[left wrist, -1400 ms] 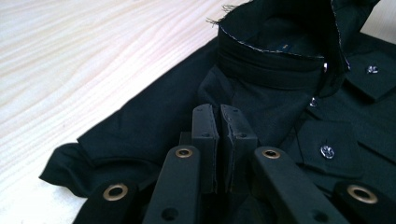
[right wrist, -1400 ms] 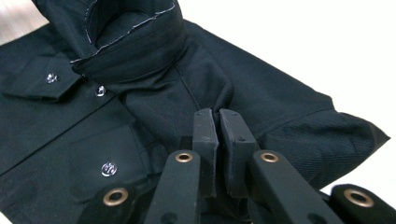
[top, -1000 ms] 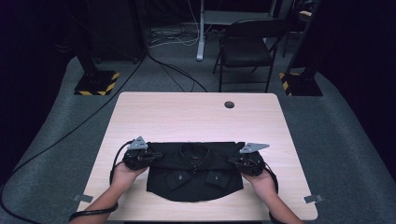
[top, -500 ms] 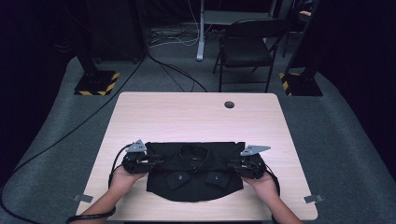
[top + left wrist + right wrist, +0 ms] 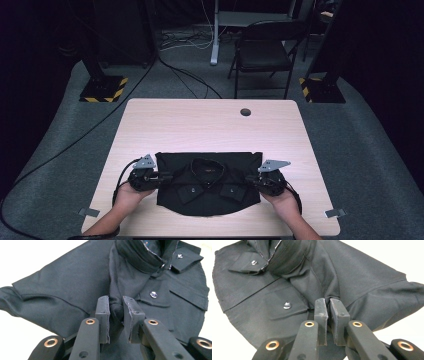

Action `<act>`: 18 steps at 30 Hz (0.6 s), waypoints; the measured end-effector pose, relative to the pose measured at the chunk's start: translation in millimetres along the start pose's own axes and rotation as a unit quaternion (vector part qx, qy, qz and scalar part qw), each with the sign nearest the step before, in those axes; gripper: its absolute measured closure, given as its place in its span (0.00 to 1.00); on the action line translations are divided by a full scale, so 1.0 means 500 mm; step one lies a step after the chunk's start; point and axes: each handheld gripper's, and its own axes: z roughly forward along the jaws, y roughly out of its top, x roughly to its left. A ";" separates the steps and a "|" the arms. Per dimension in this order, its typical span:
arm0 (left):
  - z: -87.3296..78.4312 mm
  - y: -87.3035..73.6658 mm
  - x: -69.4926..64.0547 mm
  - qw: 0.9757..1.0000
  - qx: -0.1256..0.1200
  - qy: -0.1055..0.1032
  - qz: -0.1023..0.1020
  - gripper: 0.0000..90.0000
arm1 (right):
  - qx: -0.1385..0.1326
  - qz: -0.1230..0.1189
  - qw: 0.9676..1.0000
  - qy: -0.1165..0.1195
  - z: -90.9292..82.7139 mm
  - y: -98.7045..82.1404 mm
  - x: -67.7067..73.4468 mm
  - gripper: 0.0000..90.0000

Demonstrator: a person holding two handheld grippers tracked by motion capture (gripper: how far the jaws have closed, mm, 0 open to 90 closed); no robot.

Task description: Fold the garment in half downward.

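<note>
A black button-up shirt [image 5: 205, 182] lies folded on the near half of the wooden table [image 5: 210, 125], collar up, its two chest pockets facing me. My left gripper [image 5: 162, 176] is at the shirt's left edge. In the left gripper view its jaws [image 5: 116, 302] pinch a bunched fold of the shirt [image 5: 75, 282] and have just been closing on it. My right gripper [image 5: 251, 181] is at the right edge. Its jaws [image 5: 327, 301] have just been closing too and are nearly together on a ridge of the shirt [image 5: 362, 277].
A round cable hole [image 5: 245, 112] sits near the table's far edge. Beyond the table are a black chair [image 5: 262, 50], two stand bases with yellow-black stripes [image 5: 102, 89] [image 5: 320, 90] and floor cables. Tape marks [image 5: 89, 212] [image 5: 334, 212] lie at the near corners.
</note>
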 end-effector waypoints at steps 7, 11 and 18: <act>-0.012 -0.010 -0.011 1.000 -0.002 -0.010 -0.005 0.79 | -0.002 0.001 1.000 -0.001 -0.013 -0.013 0.011 0.91; -0.032 -0.016 -0.023 1.000 -0.014 -0.007 -0.011 0.71 | -0.006 0.005 1.000 -0.002 -0.034 -0.024 0.022 0.84; -0.057 -0.019 -0.019 0.999 -0.040 0.018 -0.027 0.39 | -0.019 0.018 1.000 -0.009 -0.057 -0.041 0.030 0.67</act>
